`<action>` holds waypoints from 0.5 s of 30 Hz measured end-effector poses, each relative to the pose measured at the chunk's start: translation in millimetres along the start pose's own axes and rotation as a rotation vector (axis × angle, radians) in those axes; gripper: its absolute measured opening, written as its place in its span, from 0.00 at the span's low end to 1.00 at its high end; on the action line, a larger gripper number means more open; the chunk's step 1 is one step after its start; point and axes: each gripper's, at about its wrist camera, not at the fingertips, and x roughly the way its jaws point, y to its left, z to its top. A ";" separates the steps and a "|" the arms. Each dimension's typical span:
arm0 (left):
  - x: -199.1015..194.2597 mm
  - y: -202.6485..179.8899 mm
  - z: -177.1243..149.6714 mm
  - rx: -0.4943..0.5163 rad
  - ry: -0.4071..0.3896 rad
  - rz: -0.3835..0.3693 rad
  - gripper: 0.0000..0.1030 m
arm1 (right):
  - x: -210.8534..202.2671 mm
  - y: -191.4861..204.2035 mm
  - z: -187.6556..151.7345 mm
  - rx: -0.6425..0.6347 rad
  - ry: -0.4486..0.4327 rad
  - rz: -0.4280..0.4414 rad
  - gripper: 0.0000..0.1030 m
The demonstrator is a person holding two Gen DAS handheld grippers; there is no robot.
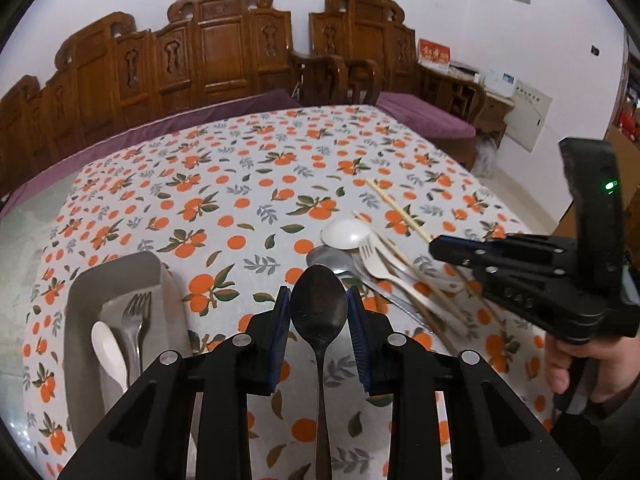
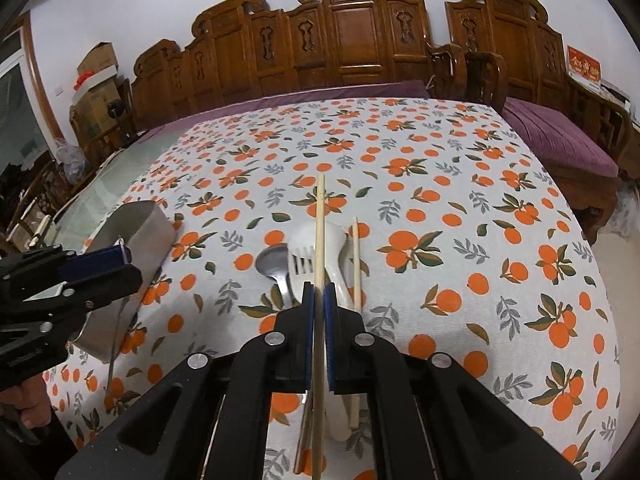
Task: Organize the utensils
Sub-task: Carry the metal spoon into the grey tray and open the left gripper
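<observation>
My left gripper [image 1: 318,296] is shut on a metal spoon [image 1: 318,314], its pads against the sides of the bowl and the handle hanging down, lifted off the orange-print tablecloth [image 1: 248,184]. To its left stands a grey tray [image 1: 116,276] holding a white spoon [image 1: 106,350] and a metal fork [image 1: 136,320]. My right gripper [image 2: 319,286] is shut on a wooden chopstick [image 2: 320,220] that points away from me. Below it lies a pile: a white spoon [image 2: 336,248], a white fork [image 2: 300,264], a metal spoon [image 2: 272,260] and a second chopstick [image 2: 355,264].
A carved wooden bench [image 2: 352,40] with a purple cushion [image 2: 560,140] runs along the far and right sides of the table. A hand [image 1: 568,360] holds the right gripper's handle. Boxes [image 2: 96,68] are stacked at the far left.
</observation>
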 end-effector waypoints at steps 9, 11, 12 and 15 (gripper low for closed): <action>-47.8 26.4 14.8 -0.045 -0.081 0.011 0.26 | -19.2 36.1 2.7 -0.034 -0.050 0.063 0.06; -59.3 38.7 16.9 -0.068 -0.100 0.020 0.26 | -22.3 46.5 3.4 -0.048 -0.057 0.076 0.06; -63.4 44.0 17.9 -0.075 -0.108 0.028 0.26 | -23.7 52.1 3.9 -0.056 -0.060 0.081 0.06; -74.1 62.9 18.2 -0.085 -0.121 0.058 0.26 | -27.3 67.9 5.0 -0.077 -0.071 0.099 0.06</action>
